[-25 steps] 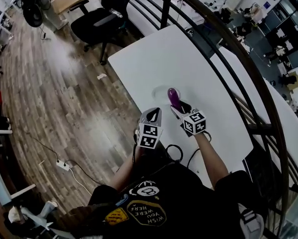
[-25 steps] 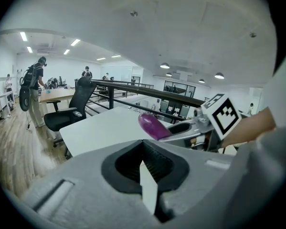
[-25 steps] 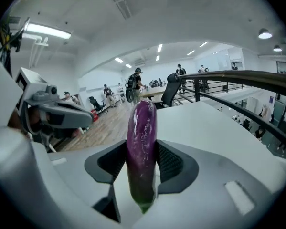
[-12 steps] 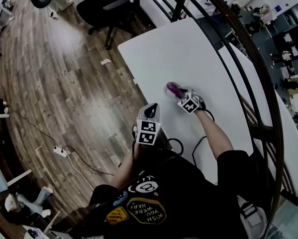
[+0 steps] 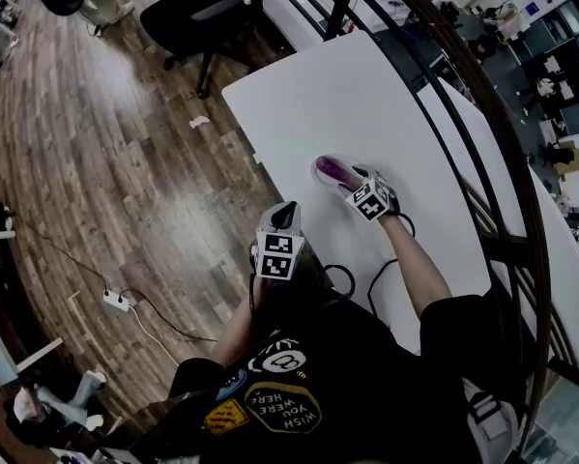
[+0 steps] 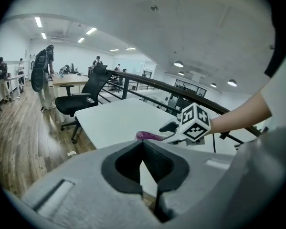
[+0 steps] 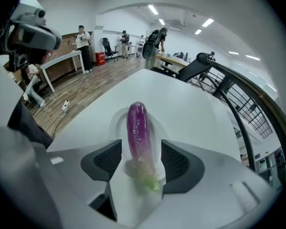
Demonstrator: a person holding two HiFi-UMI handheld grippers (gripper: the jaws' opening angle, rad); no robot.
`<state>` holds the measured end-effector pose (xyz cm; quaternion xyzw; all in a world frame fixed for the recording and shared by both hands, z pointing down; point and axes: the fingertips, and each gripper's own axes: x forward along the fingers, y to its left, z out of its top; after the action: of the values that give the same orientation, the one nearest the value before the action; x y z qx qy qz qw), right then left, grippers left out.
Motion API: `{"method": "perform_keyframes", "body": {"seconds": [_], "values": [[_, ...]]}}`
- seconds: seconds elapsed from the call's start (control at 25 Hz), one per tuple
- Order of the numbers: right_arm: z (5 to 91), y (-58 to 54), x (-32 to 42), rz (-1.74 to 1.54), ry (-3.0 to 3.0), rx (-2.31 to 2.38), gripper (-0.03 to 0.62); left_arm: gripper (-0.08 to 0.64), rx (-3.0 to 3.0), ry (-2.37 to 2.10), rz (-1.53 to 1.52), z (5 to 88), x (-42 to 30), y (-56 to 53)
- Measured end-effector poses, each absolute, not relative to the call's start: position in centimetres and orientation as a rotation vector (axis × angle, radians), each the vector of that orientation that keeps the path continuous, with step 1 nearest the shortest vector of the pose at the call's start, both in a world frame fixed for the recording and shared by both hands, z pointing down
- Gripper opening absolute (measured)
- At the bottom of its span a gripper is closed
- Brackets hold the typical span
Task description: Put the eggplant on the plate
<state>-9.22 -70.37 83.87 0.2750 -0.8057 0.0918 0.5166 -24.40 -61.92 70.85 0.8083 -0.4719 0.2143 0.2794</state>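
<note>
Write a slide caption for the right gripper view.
Right tool, jaws opening, around the eggplant lying on the plate.

A black office chair (image 5: 188, 25) stands on wooden floor (image 5: 96, 162).

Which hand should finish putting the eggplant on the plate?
Right: the right gripper is opening around the eggplant lying on the plate. The left gripper is shut, empty, off to the side.

Bright ceiling strip lights (image 6: 90, 31), heavy fisheye warping, dark corners
</note>
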Motion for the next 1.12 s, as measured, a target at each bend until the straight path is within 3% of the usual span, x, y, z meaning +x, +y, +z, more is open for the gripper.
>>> {"method": "perform_keyframes", "body": {"seconds": [0.12, 0.56, 0.88, 1.12], "values": [[81.2, -68.0, -8.2, 0.306, -2.010, 0.852, 0.242, 0.005, 2.171, -1.262, 0.574, 70.9, -24.2, -61.5], [66.7, -55.9, -6.4, 0.654, -2.361, 1.444, 0.044, 0.005, 2.372, -1.241, 0.539, 64.0, -18.7, -56.4], [60.2, -46.9, -4.6, 0.623, -2.515, 1.481, 0.022, 0.005, 2.520, -1.327, 0.419, 56.7, -13.8, -48.1], [58.9, -43.3, -3.1, 0.589, -2.562, 1.456, 0.005, 0.005, 2.486, -1.377, 0.463, 56.7, -13.2, -42.6]]}}
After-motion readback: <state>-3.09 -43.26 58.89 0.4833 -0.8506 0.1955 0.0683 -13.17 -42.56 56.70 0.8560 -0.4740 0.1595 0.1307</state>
